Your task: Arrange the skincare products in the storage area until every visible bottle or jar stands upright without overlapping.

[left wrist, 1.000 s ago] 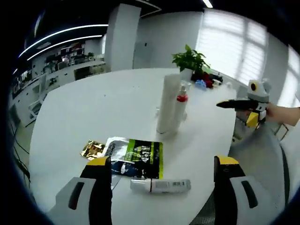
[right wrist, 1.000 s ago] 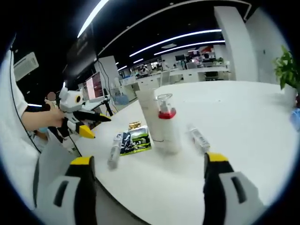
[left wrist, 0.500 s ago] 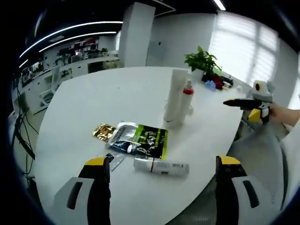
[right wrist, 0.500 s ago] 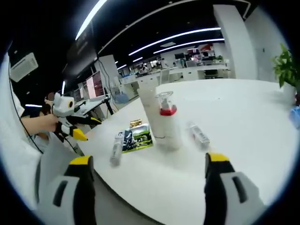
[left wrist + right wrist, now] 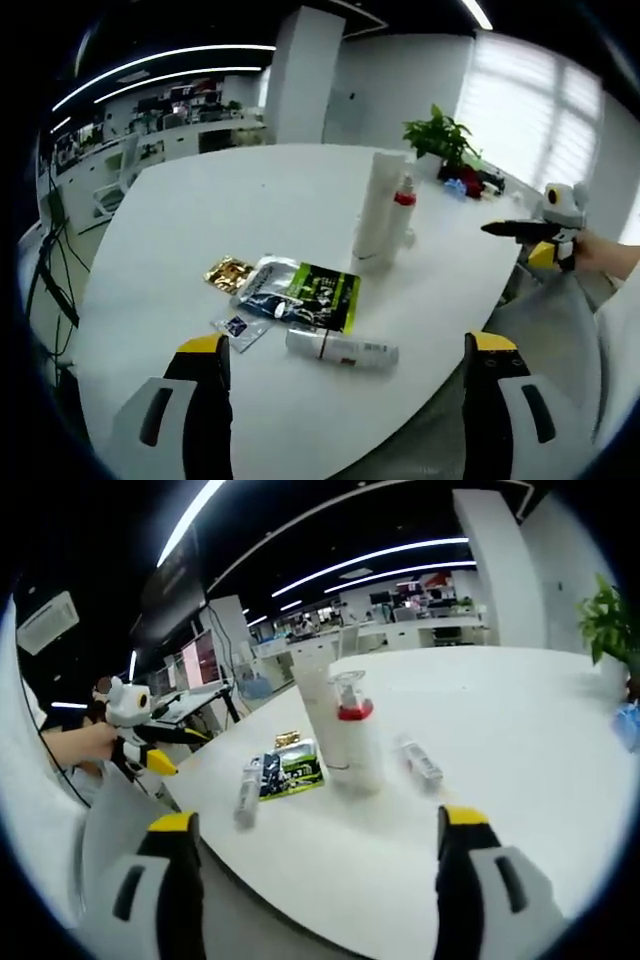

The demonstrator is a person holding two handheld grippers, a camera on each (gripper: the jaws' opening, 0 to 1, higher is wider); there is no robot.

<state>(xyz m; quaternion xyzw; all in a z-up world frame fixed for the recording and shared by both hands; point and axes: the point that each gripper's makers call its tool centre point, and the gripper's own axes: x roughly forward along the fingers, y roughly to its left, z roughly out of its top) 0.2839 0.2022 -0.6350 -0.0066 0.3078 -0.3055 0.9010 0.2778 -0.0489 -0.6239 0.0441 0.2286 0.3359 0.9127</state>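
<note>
On the white table point(image 5: 200, 220) a tall white tube point(image 5: 374, 208) stands upright beside a clear bottle with a red collar point(image 5: 402, 212). A white tube point(image 5: 341, 348) lies on its side near the front edge, next to a green-and-black sachet point(image 5: 305, 297). In the right gripper view the same tall tube point(image 5: 316, 708), bottle point(image 5: 355, 735), lying tube point(image 5: 246, 791) and a second small lying tube point(image 5: 421, 762) appear. My left gripper point(image 5: 345, 400) is open, held back from the table. My right gripper point(image 5: 312, 880) is open too. Each gripper shows in the other's view, right gripper point(image 5: 530, 232), left gripper point(image 5: 150, 748).
A gold sachet point(image 5: 228, 273) and a small clear packet point(image 5: 240, 326) lie left of the green sachet. A potted plant point(image 5: 441, 138) and small coloured items point(image 5: 468, 182) stand at the table's far side. A person's hand point(image 5: 85, 742) holds the left gripper. Office desks fill the background.
Both cameras have drawn back a little from the table, so the products look smaller. The products themselves have not moved and both grippers stay open.
</note>
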